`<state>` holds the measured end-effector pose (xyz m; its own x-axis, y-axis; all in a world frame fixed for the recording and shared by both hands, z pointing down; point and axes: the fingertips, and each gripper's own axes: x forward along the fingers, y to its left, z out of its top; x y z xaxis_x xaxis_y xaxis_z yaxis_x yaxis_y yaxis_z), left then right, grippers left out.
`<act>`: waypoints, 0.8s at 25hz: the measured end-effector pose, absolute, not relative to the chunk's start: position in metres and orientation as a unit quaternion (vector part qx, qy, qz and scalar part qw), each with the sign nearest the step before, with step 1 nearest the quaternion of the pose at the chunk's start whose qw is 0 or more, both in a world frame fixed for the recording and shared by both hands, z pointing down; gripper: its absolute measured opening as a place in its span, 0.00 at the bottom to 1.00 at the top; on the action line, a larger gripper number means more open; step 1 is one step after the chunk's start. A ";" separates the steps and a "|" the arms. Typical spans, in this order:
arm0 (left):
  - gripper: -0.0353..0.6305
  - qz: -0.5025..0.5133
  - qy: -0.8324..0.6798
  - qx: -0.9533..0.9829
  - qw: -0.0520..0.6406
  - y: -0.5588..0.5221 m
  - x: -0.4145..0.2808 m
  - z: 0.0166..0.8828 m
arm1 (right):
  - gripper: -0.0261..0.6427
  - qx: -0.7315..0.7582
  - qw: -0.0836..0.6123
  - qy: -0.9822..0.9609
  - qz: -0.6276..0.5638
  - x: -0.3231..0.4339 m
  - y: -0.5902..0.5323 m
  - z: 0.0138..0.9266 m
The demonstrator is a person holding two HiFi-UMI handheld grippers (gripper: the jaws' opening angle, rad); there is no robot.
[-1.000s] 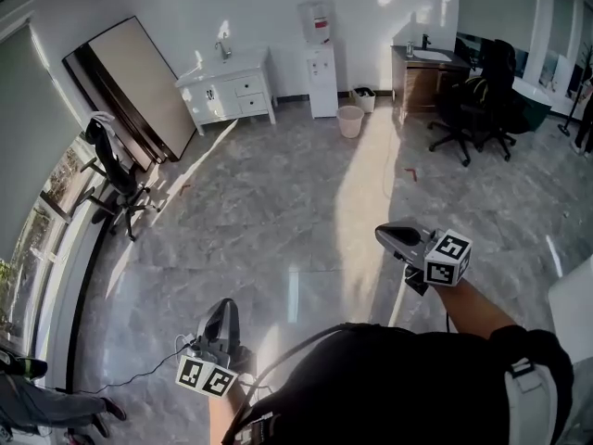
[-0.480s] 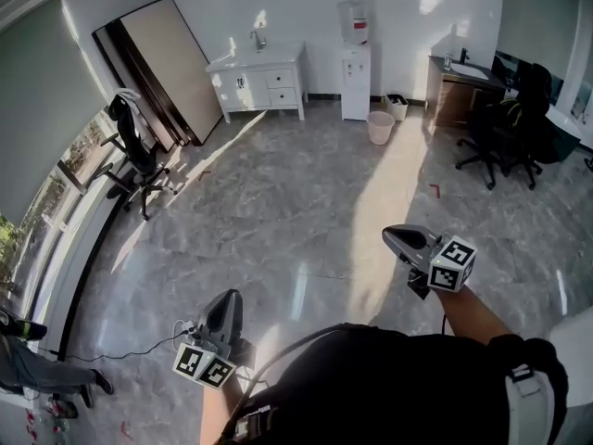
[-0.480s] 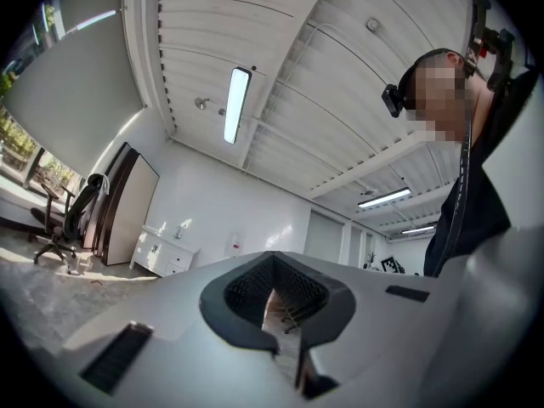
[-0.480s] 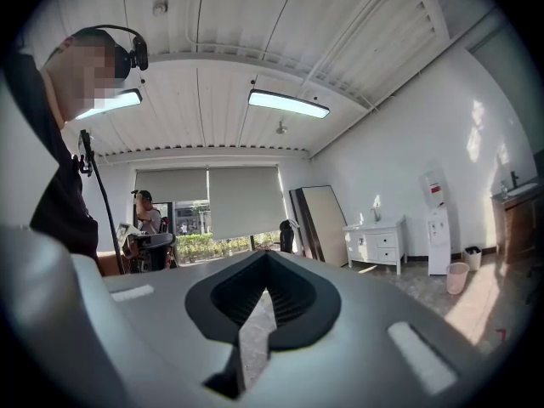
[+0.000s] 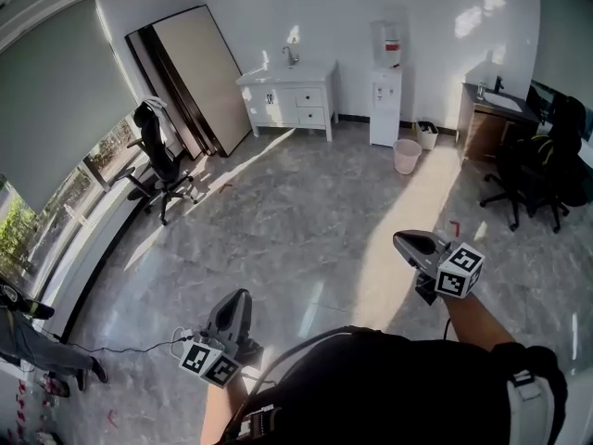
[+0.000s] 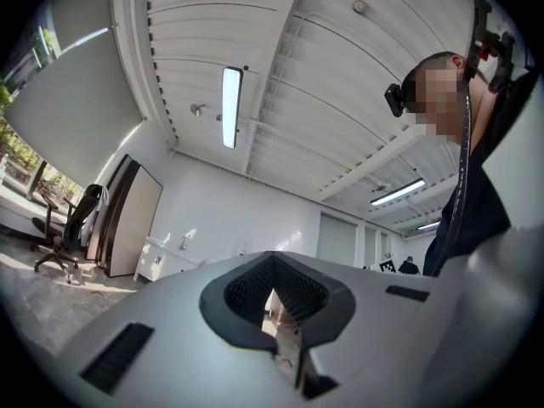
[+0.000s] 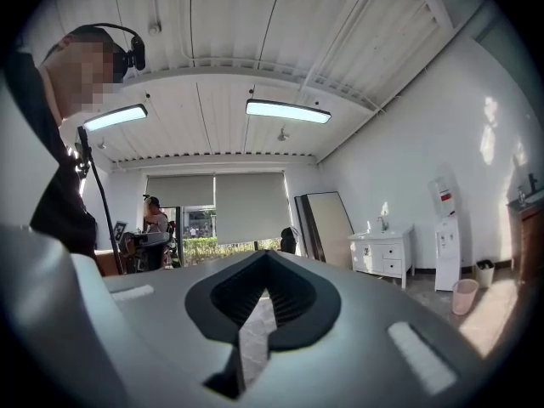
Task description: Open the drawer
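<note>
Holding both jaws together on nothing, I have my left gripper [image 5: 235, 299] near and low and my right gripper [image 5: 404, 240] slightly farther forward. The drawers [image 5: 311, 101] sit in the white cabinet [image 5: 278, 80] against the far wall, well apart from both, ahead and between them. The right seems nearer.

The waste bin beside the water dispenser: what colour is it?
The waste bin is pale pink; it shows best in the head view.

A: Where's the head view?
B: High, facing steeply down, the cabinet [image 5: 289, 95] far off.
A: The gripper views?
B: Low, looking along their jaws, slightly upward. Both share that distant cabinet.
</note>
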<state>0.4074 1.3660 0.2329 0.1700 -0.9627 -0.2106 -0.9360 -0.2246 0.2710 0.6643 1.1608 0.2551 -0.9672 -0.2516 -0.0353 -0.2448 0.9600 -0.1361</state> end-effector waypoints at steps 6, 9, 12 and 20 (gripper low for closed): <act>0.04 -0.151 -0.622 0.767 0.047 1.309 0.448 0.232 | 0.03 -0.121 0.025 0.990 -0.072 0.702 1.108 0.264; 0.04 -0.143 -0.618 0.772 0.051 1.289 0.459 0.230 | 0.03 -0.129 0.024 0.988 -0.081 0.715 1.092 0.275; 0.04 -0.149 -0.609 0.778 0.054 1.272 0.461 0.228 | 0.03 -0.138 0.022 0.986 -0.086 0.721 1.081 0.285; 0.04 -0.154 -0.570 0.804 0.064 1.223 0.424 0.244 | 0.03 -0.181 0.010 0.981 -0.070 0.700 1.060 0.287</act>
<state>0.4239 1.2229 0.2443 0.3024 -0.9369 -0.1753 -0.8973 -0.3418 0.2792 0.7004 1.0604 0.2869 -0.9342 -0.3567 0.0054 -0.3539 0.9247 -0.1403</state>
